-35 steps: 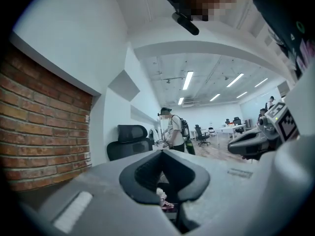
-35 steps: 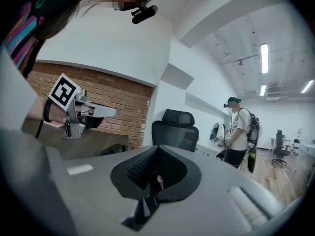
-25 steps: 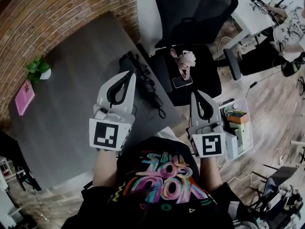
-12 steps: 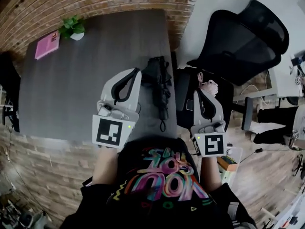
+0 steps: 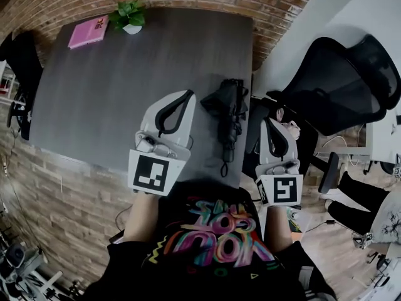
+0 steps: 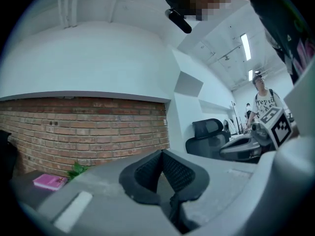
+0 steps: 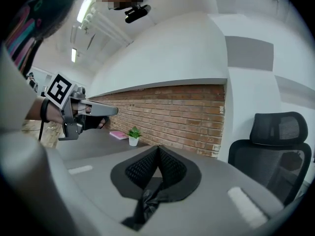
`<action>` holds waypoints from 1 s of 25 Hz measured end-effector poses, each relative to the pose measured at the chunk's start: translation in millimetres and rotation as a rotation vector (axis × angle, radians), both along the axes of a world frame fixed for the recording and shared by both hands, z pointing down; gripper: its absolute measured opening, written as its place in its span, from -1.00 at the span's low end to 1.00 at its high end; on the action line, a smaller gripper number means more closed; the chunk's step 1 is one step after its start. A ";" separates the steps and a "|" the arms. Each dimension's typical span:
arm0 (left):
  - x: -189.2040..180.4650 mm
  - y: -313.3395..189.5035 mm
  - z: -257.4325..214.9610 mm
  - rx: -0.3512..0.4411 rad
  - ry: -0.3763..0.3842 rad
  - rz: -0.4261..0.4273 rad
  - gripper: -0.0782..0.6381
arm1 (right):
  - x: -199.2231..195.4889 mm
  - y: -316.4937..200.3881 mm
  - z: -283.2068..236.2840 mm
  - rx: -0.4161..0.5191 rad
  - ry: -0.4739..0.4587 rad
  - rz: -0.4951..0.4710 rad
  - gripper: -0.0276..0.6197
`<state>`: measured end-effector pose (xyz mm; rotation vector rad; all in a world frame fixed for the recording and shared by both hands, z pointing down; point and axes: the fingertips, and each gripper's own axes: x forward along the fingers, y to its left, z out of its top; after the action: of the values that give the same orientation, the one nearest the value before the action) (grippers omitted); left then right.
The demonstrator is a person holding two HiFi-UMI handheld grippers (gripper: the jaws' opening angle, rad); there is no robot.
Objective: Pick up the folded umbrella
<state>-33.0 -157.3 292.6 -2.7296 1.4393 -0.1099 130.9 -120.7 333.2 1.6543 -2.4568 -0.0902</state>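
A: Since a second ago both have swung round to the counter (image 5: 125,68). The folded umbrella (image 5: 228,116) now lies between the left hand-held gripper (image 5: 188,94) and the right hand-held gripper (image 5: 268,121).
B: Jaws?
A: Both together, nothing between them.
B: Probably light, with a stiff core under soft, slippery fabric. Clamp mid-body, not the strap.

Head view. Office chair (image 5: 351,86), 3 o'clock: back runs off the right edge. Pale object (image 5: 292,128) on its seat: partly hidden behind the right gripper (image 5: 274,123), not identifiable. Pink book (image 5: 88,31), 11 o'clock: cover print too small to read. Dark shape (image 5: 22,55), 10 o'clock: cut by left edge, unidentified. Seated person (image 5: 360,202), 4 o'clock: only legs and part of a shirt in frame. Folded umbrella (image 5: 227,115): black, fabric detail unresolved.
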 end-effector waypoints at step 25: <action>-23.5 -8.0 27.5 -0.070 -0.006 -0.015 -0.78 | -35.9 -25.1 89.5 -0.252 0.035 -0.090 -0.56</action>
<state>-56.6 -165.3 320.1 -2.7713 1.4820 -0.1725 95.0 -145.7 422.7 1.4261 -2.4012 0.1706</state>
